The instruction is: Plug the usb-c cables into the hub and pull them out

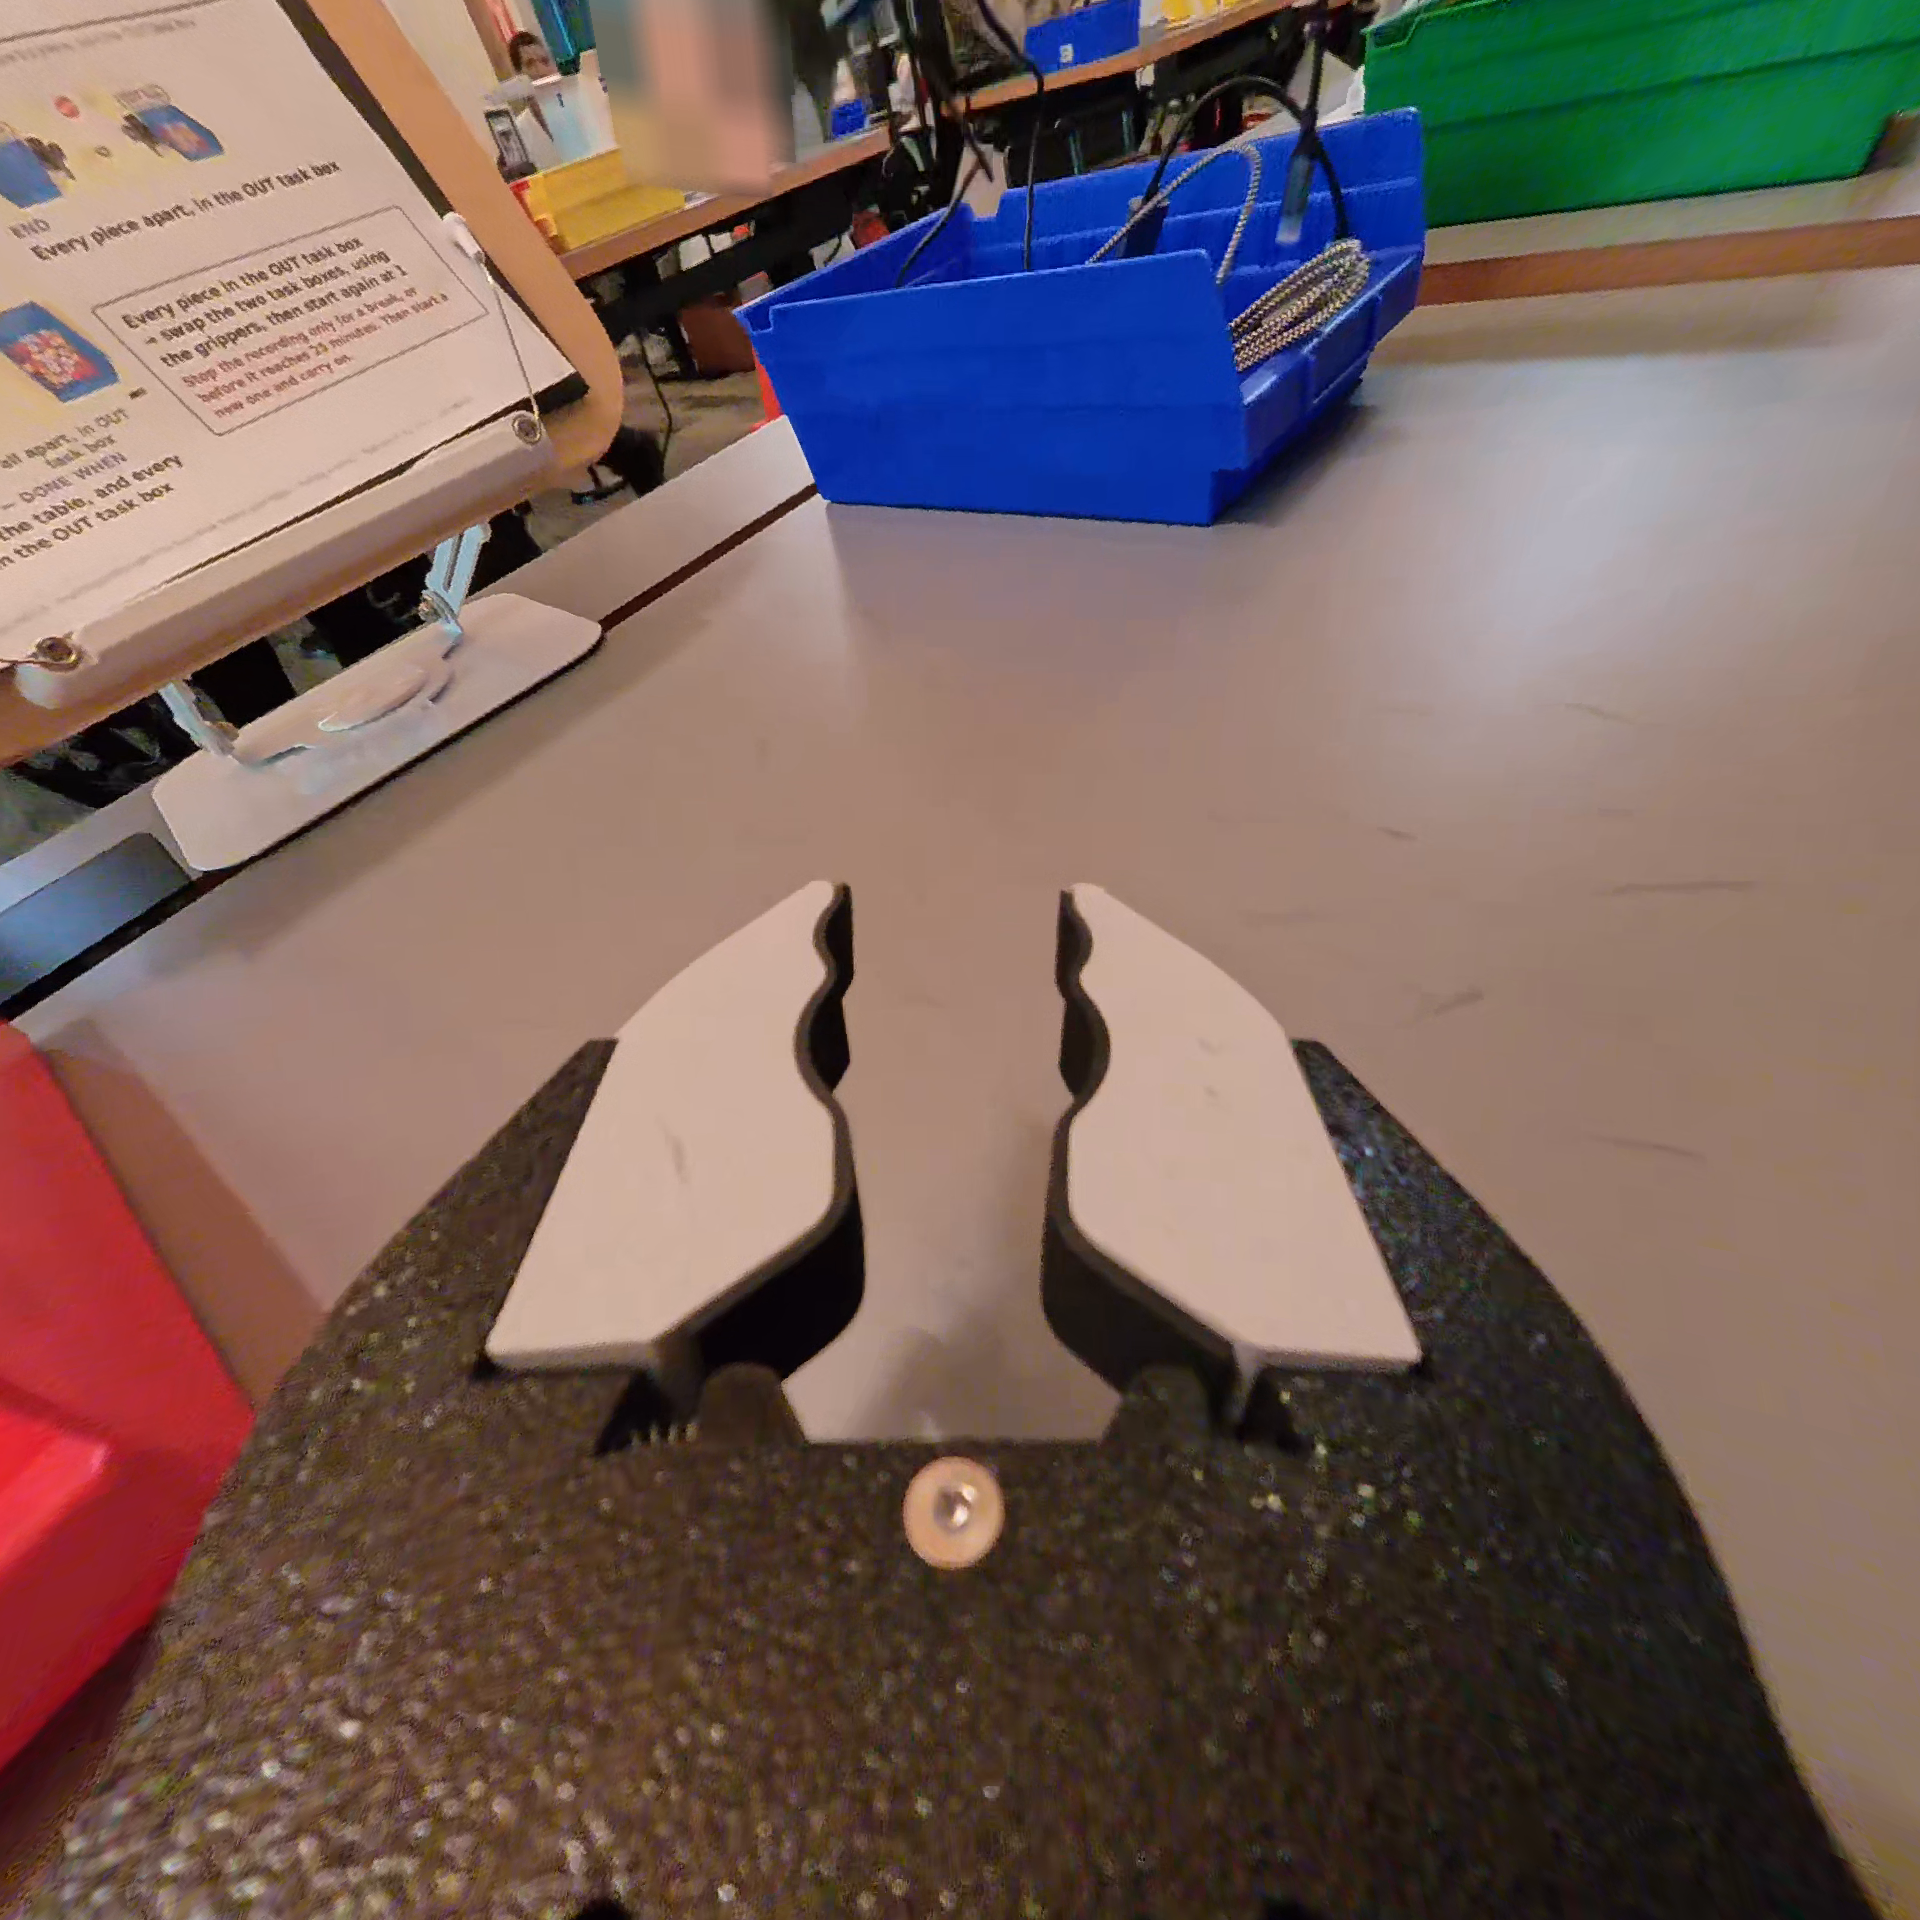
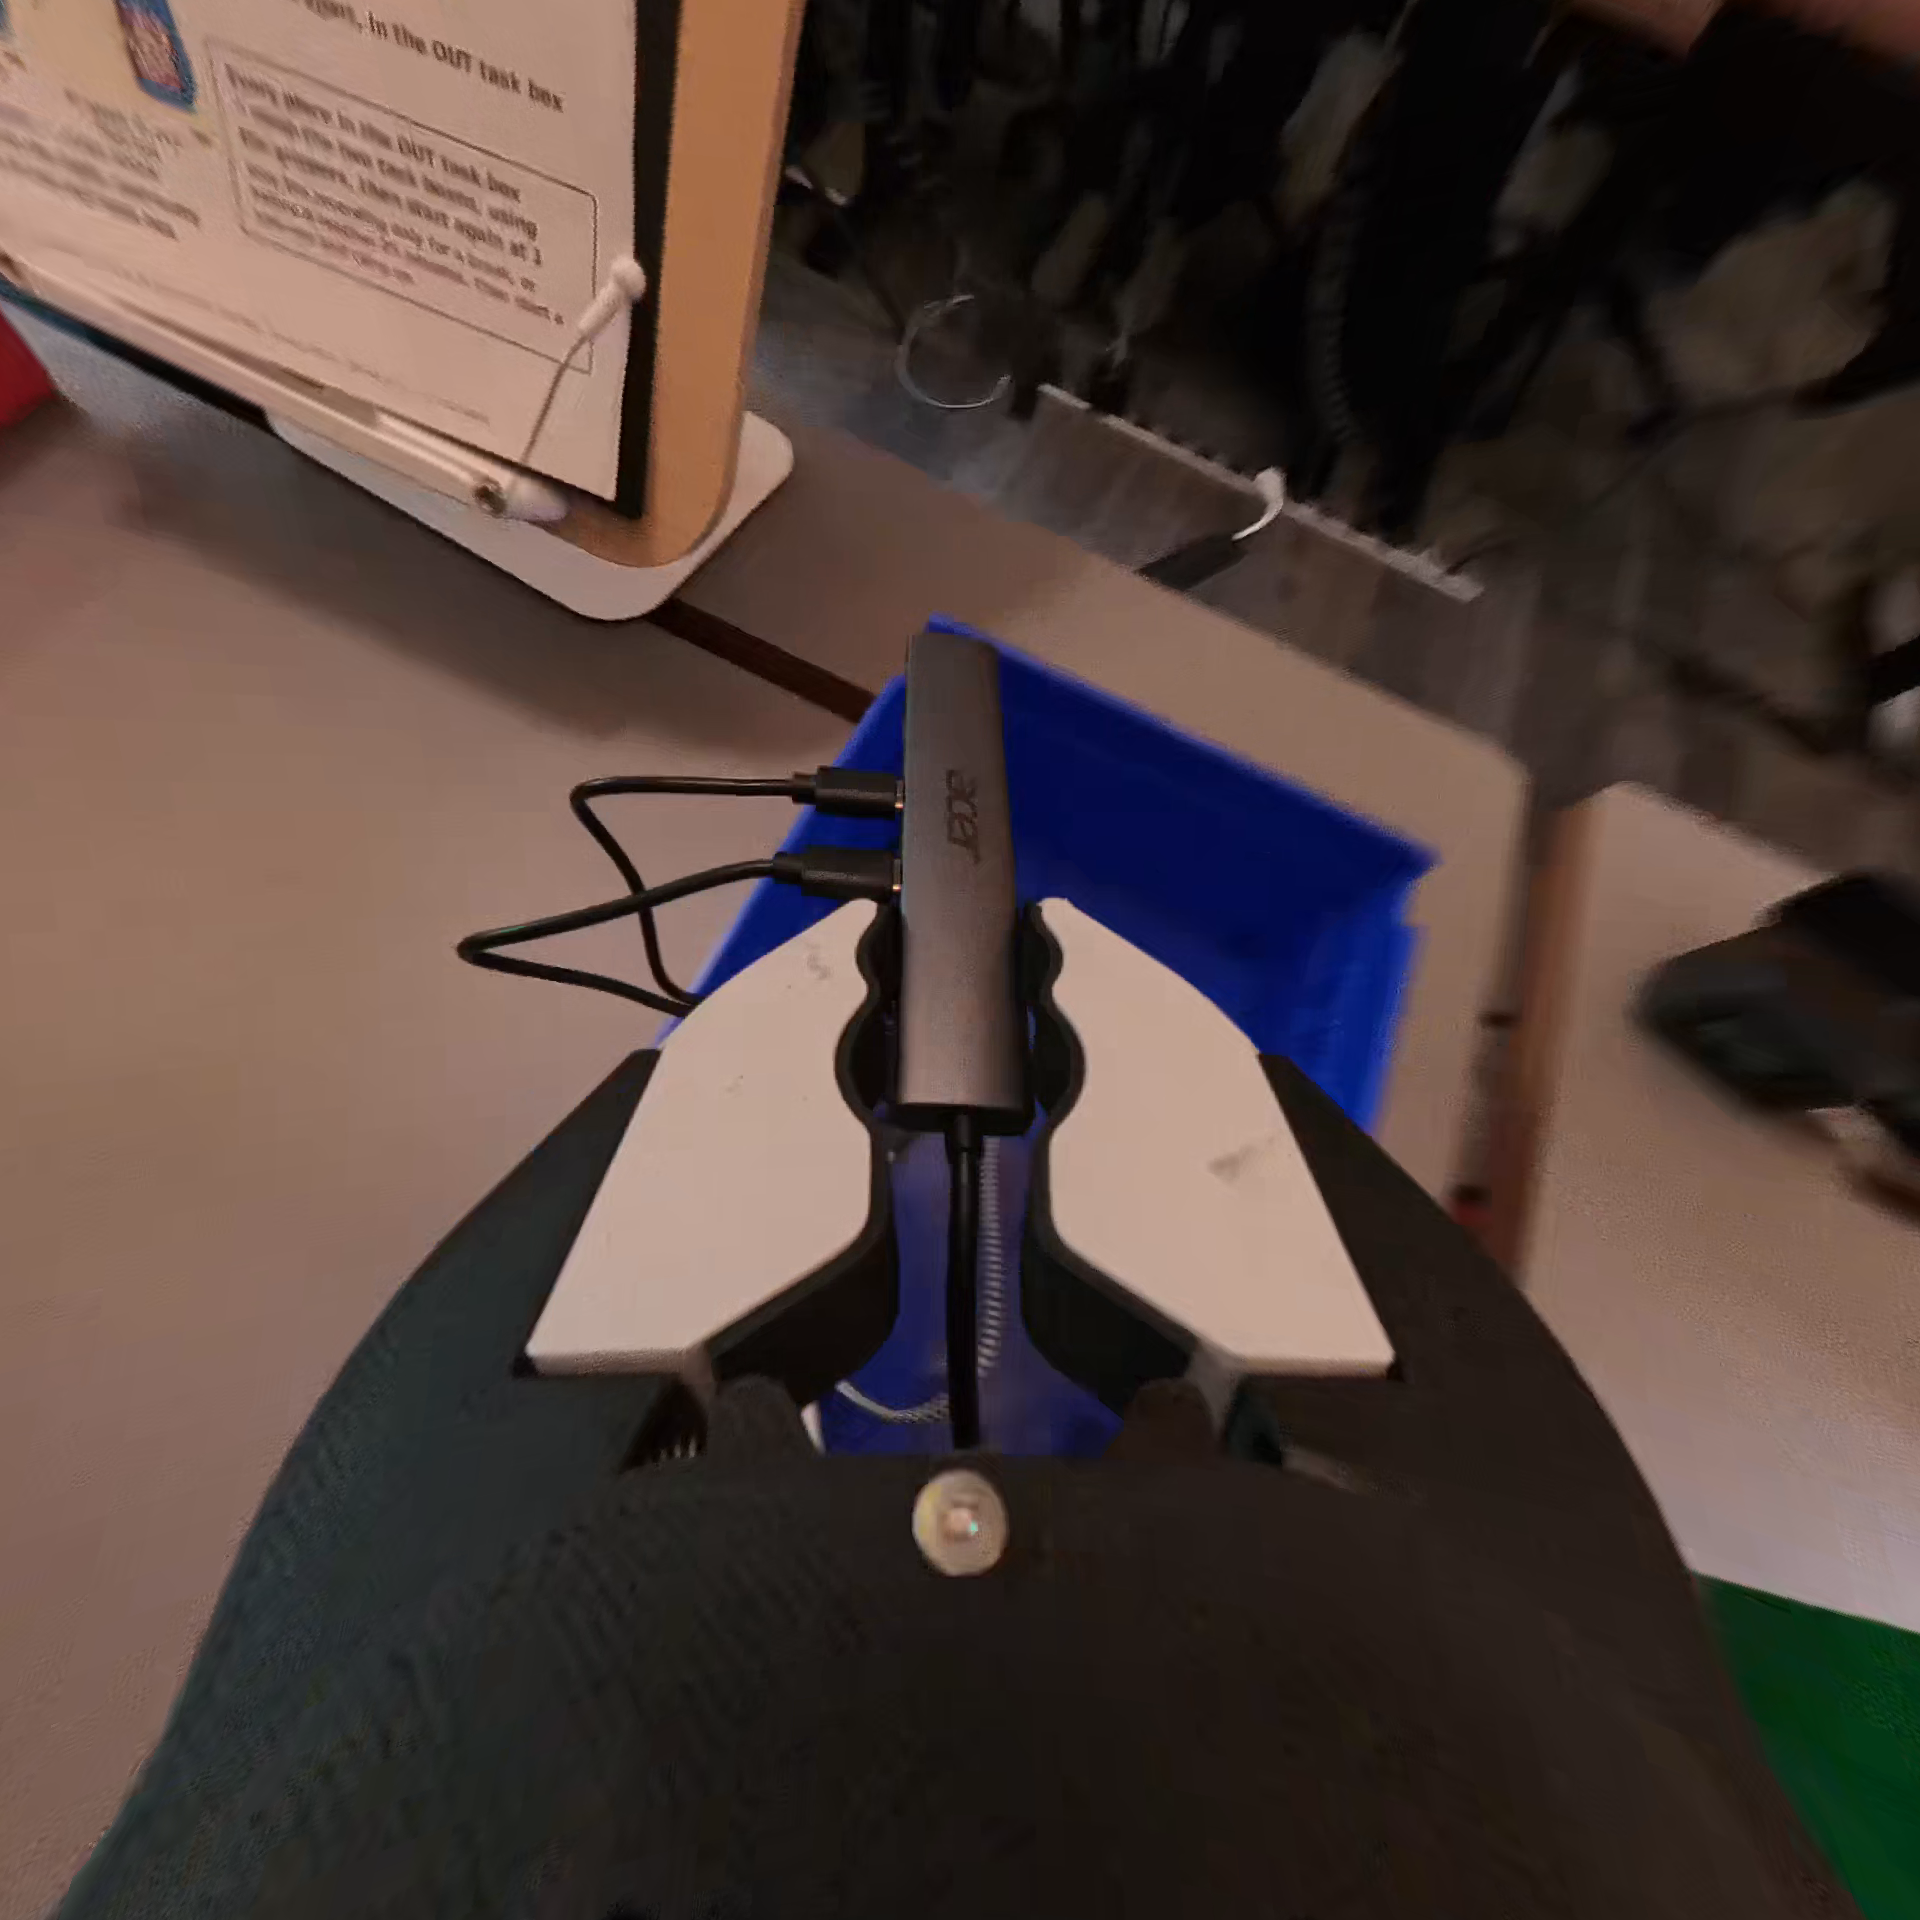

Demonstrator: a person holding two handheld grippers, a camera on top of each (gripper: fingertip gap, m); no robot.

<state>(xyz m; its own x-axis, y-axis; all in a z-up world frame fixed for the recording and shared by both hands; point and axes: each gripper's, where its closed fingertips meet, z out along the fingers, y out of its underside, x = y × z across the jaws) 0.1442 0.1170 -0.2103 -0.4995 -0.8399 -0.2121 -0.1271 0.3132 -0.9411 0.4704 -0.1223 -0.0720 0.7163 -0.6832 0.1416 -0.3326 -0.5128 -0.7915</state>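
Hub clamped above the blue bin

Right gripper [image 2: 956, 914] grasps the grey hub [image 2: 958, 883], two black cables [image 2: 623, 914] plugged at nine o'clock; left gripper [image 1: 954, 914] gapes empty, braided cable [image 1: 1299, 301] in blue bin [image 1: 997, 416] at twelve.

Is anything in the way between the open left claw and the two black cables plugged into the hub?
Cannot be settled: the left wrist view shows the left claw open over bare table, and no hub. The right claw holds the hub above the blue bin; its two plugged cables stick out unobstructed.
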